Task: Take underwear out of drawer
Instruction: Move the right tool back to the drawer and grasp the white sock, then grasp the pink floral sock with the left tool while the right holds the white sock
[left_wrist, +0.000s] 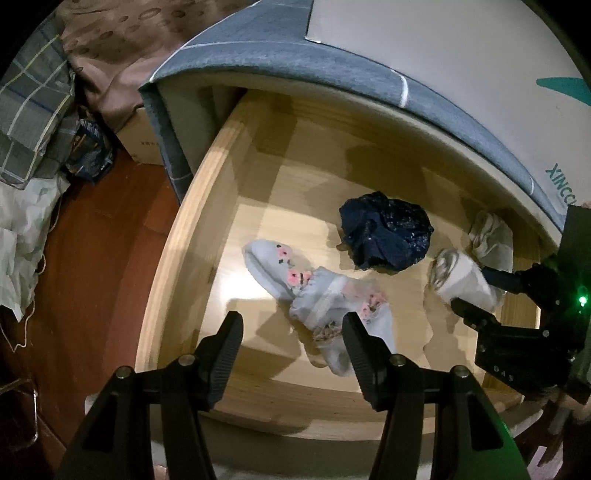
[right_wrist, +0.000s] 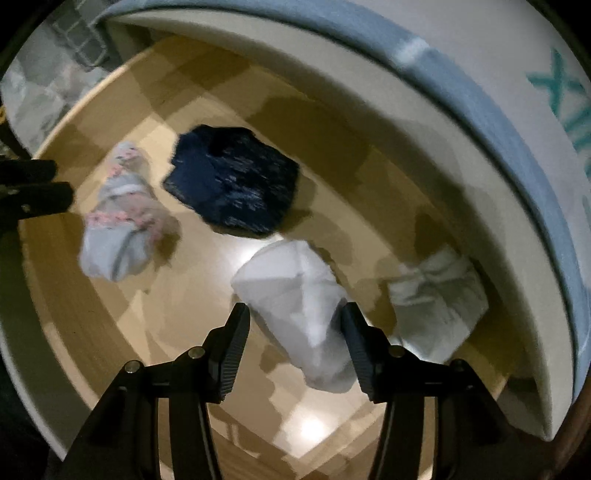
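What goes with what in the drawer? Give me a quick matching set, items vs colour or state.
Items:
1. bundle
2. socks
3. white roll
4. left gripper

Colour or state:
A. between the right gripper's open fingers
B. open, holding nothing
C. dark navy, speckled
D. pale blue with pink flowers

Pairs: 1-C, 2-D, 3-A, 4-B

Teal letters "XINC…" upside down, cut off, on white panel (left_wrist: 480, 92) above drawer, right edge. Right wrist view: same lettering blurred, unreadable. Cardboard box (left_wrist: 142, 142) print too small.
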